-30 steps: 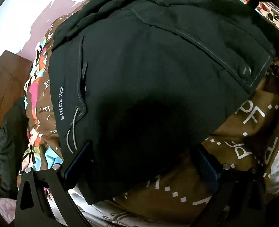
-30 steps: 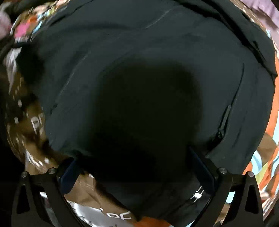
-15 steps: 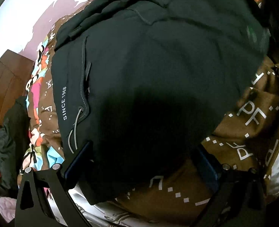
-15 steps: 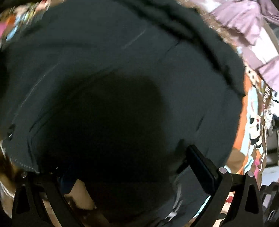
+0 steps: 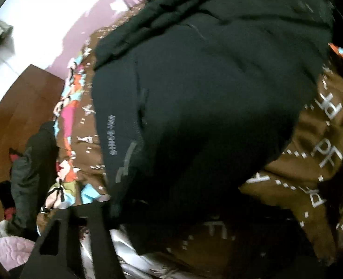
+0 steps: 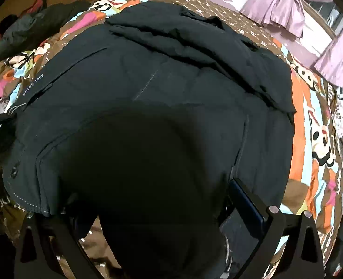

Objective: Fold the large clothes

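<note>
A large black jacket (image 5: 206,93) with white "SINCE 1968" lettering lies spread on a bed and fills both views; it also shows in the right wrist view (image 6: 159,116). My left gripper (image 5: 183,214) is open over its near hem; the jaws stand wide apart and the right finger is lost in shadow. My right gripper (image 6: 159,209) is open, jaws wide apart, with jacket cloth bulging up between them. The right finger's blue pad (image 6: 245,202) presses against the cloth.
The bed has a brown patterned cover (image 5: 311,162) with bright cartoon patches (image 6: 315,139). A dark garment (image 5: 31,162) lies on the wooden floor (image 5: 20,104) to the left. Purple curtains (image 6: 287,4) hang at the far right.
The right camera has swung right and up, so the bed's right edge and curtains now show. The left view has shifted and blurred. The jacket's right flap has folded inward.
</note>
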The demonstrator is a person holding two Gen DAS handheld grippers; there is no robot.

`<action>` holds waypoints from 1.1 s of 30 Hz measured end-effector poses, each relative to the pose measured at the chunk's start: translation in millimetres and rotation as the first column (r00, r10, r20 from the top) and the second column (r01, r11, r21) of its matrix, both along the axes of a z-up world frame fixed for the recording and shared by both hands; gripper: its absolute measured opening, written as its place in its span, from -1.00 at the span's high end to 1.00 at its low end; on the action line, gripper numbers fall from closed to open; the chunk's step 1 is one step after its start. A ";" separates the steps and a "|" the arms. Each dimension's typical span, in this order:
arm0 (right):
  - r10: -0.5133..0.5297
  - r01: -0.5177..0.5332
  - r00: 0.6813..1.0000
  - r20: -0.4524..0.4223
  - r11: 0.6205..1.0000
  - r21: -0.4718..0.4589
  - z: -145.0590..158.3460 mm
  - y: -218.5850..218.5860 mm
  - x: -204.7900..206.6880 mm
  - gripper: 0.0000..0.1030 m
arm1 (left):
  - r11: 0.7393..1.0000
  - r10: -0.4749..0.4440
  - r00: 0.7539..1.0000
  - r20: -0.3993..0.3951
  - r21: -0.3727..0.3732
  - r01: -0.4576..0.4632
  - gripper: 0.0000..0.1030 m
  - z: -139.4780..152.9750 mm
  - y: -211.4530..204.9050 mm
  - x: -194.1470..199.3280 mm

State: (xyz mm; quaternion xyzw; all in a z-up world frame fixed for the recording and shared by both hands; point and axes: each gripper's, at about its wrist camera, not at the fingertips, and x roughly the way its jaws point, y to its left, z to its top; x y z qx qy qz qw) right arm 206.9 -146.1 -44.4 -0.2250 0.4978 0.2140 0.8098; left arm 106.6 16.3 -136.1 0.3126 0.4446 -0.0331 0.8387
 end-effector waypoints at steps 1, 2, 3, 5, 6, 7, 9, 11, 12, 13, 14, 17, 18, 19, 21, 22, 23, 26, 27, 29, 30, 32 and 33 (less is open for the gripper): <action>-0.001 0.001 1.000 -0.002 1.000 0.004 -1.0 -2.3 -1.2 -1.00 | 1.000 0.003 1.000 0.018 -0.005 -0.003 0.30 4.6 1.5 1.2; -0.004 0.004 1.000 -0.005 1.000 0.007 -1.7 -2.9 -4.7 -1.00 | 1.000 0.007 0.999 0.032 -0.019 -0.006 0.46 9.5 2.2 1.9; -0.005 0.005 1.000 -0.009 1.000 0.008 -2.4 -3.9 -6.3 -1.00 | 0.999 0.006 0.999 0.051 -0.033 -0.004 0.60 15.2 3.0 2.5; 0.004 -0.004 1.000 -0.015 1.000 0.002 -4.5 -6.0 -9.6 -1.00 | 0.998 0.004 0.994 0.107 -0.056 0.002 0.69 29.7 1.5 3.0; 0.017 -0.017 1.000 -0.017 1.000 -0.007 -5.9 -5.8 -13.5 -1.00 | 0.997 0.006 0.990 0.138 -0.080 0.005 0.73 39.6 2.6 4.2; 0.030 -0.030 0.999 -0.018 0.999 -0.012 -7.1 -5.7 -16.8 -1.00 | 0.995 0.008 0.987 0.160 -0.101 0.008 0.75 48.5 1.8 5.5; 0.067 -0.067 0.997 -0.028 0.997 -0.024 -11.0 -4.5 -26.8 -1.00 | 0.991 0.008 0.981 0.192 -0.132 0.018 0.78 65.0 2.1 10.3; 0.099 -0.101 0.994 -0.043 0.995 -0.025 -14.5 -3.1 -36.6 -1.00 | 0.986 0.010 0.979 0.202 -0.166 0.024 0.80 78.6 -2.9 15.5; 0.114 -0.115 0.992 -0.054 0.993 -0.016 -15.4 -2.0 -40.4 -1.00 | 0.982 0.005 0.980 0.200 -0.185 0.033 0.81 87.2 -4.6 21.1; 0.126 -0.127 0.990 -0.060 0.992 -0.007 -15.8 -0.9 -44.2 -1.00 | 0.980 -0.002 0.980 0.200 -0.197 0.042 0.82 94.4 -7.2 26.1; 0.137 -0.137 0.989 -0.059 0.991 0.000 -15.5 0.2 -47.8 -1.00 | 0.978 -0.008 0.979 0.202 -0.203 0.049 0.82 99.2 -9.7 28.3; 0.154 -0.154 0.987 -0.033 0.988 0.012 -13.6 1.7 -57.3 -1.00 | 0.972 -0.030 0.976 0.213 -0.223 0.078 0.82 121.3 -17.7 41.9; 0.150 -0.150 0.988 -0.022 0.989 0.013 -13.7 1.6 -58.9 -1.00 | 0.970 -0.031 0.976 0.215 -0.230 0.082 0.82 126.7 -19.3 45.4; 0.140 -0.140 0.990 -0.008 0.990 0.008 -14.4 1.5 -60.2 -1.00 | 0.967 -0.033 0.976 0.217 -0.240 0.086 0.82 134.7 -22.2 52.4; 0.130 -0.130 0.991 0.016 0.991 -0.012 -17.1 4.3 -62.9 -1.00 | 0.961 -0.028 0.976 0.216 -0.264 0.086 0.82 144.7 -21.9 64.3; 0.122 -0.120 0.991 0.045 0.992 -0.045 -18.9 6.5 -64.3 -1.00 | 0.958 -0.024 0.976 0.217 -0.274 0.084 0.82 148.5 -22.2 68.0; 0.112 -0.106 0.991 0.071 0.991 -0.076 -20.2 8.3 -65.2 -1.00 | 0.955 -0.018 0.975 0.220 -0.284 0.081 0.83 152.2 -22.0 72.0; 0.053 -0.015 0.982 0.179 0.978 -0.208 -25.1 10.1 -64.0 -0.99 | 0.948 0.005 0.973 0.232 -0.310 0.069 0.83 161.6 -17.8 80.0; 0.040 0.009 0.978 0.205 0.973 -0.232 -25.3 8.3 -63.0 -0.93 | 0.947 0.012 0.972 0.236 -0.316 0.065 0.83 163.1 -16.0 81.3; 0.036 0.041 0.964 0.265 0.959 -0.279 -22.2 4.3 -63.9 -0.63 | 0.944 0.025 0.970 0.240 -0.325 0.056 0.83 165.6 -10.8 83.3; 0.039 0.059 0.953 0.299 0.949 -0.311 -20.3 2.6 -64.3 -0.41 | 0.943 0.031 0.970 0.240 -0.330 0.051 0.83 166.4 -8.6 83.6; 0.053 0.090 0.925 0.375 0.931 -0.354 -12.9 -1.4 -65.4 -0.09 | 0.941 0.039 0.970 0.241 -0.335 0.045 0.83 167.7 -6.8 83.0; 0.051 0.099 0.917 0.396 0.932 -0.350 -7.3 -3.2 -64.9 -0.06 | 0.942 0.044 0.968 0.246 -0.332 0.042 0.83 169.5 -5.9 82.4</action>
